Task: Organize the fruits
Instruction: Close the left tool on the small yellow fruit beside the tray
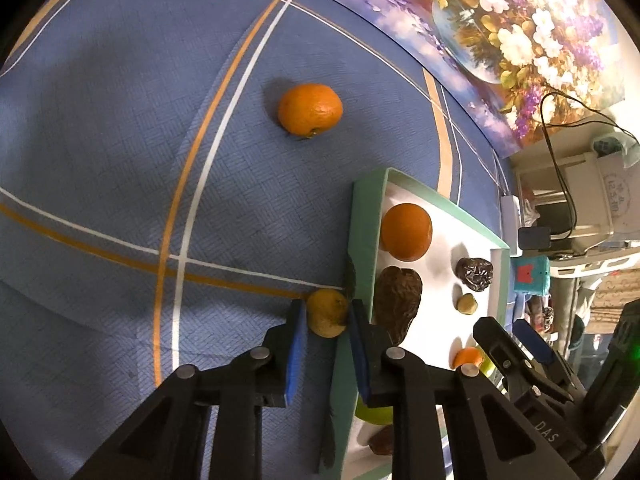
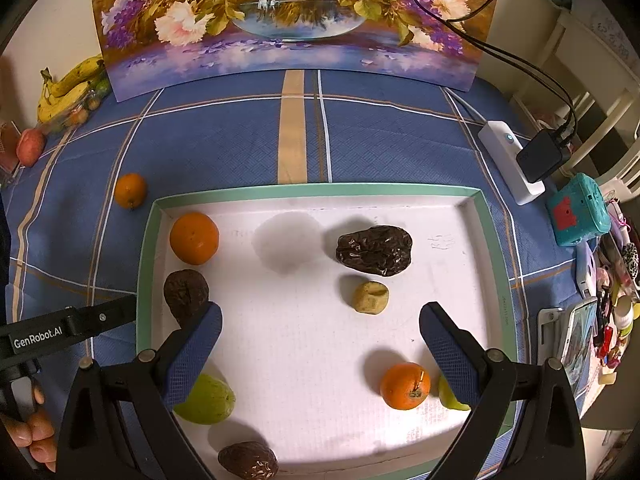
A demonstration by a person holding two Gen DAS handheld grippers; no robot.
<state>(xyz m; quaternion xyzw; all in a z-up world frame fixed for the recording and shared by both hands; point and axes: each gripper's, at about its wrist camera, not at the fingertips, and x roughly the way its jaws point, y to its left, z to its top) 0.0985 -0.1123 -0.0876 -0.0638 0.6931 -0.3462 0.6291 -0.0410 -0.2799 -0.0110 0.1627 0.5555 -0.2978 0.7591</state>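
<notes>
Just outside the green-rimmed white cardboard tray (image 1: 362, 236) on the blue plaid table (image 1: 120, 160), the left gripper (image 1: 326, 316) clamps a small yellowish fruit (image 1: 326, 312), apparently for transfer inside, while the right gripper (image 2: 320, 332) hangs open over the tray.

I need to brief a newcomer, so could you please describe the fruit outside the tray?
Find the green-rimmed tray on the blue cloth. Past its far left corner lies a small orange, the only orange outside the tray.
</notes>
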